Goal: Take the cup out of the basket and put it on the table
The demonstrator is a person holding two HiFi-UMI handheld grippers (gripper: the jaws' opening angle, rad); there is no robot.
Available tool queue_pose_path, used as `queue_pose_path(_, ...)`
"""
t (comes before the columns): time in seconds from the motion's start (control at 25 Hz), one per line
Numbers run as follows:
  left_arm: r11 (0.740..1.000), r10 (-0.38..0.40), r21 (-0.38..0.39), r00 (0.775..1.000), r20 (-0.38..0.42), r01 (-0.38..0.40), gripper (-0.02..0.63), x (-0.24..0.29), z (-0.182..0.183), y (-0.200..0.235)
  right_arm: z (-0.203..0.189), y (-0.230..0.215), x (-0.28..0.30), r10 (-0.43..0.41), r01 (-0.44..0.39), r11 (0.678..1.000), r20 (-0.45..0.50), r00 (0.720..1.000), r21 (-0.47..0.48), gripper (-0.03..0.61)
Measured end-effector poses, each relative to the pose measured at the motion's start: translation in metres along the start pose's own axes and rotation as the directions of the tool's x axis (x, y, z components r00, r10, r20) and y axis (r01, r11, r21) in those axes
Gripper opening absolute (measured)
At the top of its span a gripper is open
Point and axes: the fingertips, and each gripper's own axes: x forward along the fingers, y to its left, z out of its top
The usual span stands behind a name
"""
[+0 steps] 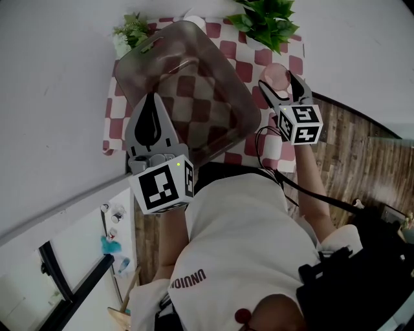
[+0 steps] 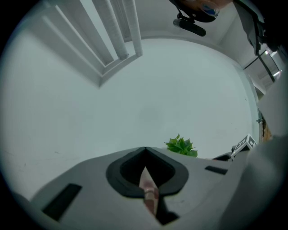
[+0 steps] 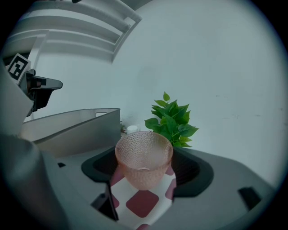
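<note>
The cup (image 3: pixel 144 157) is a small pink tumbler of dimpled glass. It stands upright between the jaws of the right gripper (image 3: pixel 145 170), clear of the basket (image 1: pixel 162 35) and just off its right side, over the checked cloth (image 1: pixel 244 70) that covers the surface. The jaws are spread to the cup's width and close on its wall from both sides, about halfway up. We cannot tell whether its base rests on the cloth or hangs just above it.

The left gripper (image 1: pixel 153 103) has its jaws pressed together with nothing between them. It sits at the near left corner of the basket, and we cannot tell whether it touches the rim.

We judge the cup to be light, rigid and breakable. It should not give under pressure, so a harder squeeze buys nothing and risks a crack. The dimpled skin ought to give the pads some bite, though glass is smooth and the wall tapers toward the base, so a loose hold could let it slide downward.

The present hold, square across the belly, looks right to us, since the rim is the thinner and weaker place. We would set it down level on the cloth, well apart from the leafy plant (image 1: pixel 265 19) behind, and release only once the base is seated flat.
</note>
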Motion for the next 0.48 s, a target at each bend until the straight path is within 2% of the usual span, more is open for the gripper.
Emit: queue_pose_path(0.48, 1.000, 0.017, 0.006, 1.000, -0.012, -0.017, 0.011, 0.003, -0.001, 0.004, -0.025, -0.007, 0.009, -0.014, 0.015, 1.000, -0.045, 0.999, 0.017, 0.387)
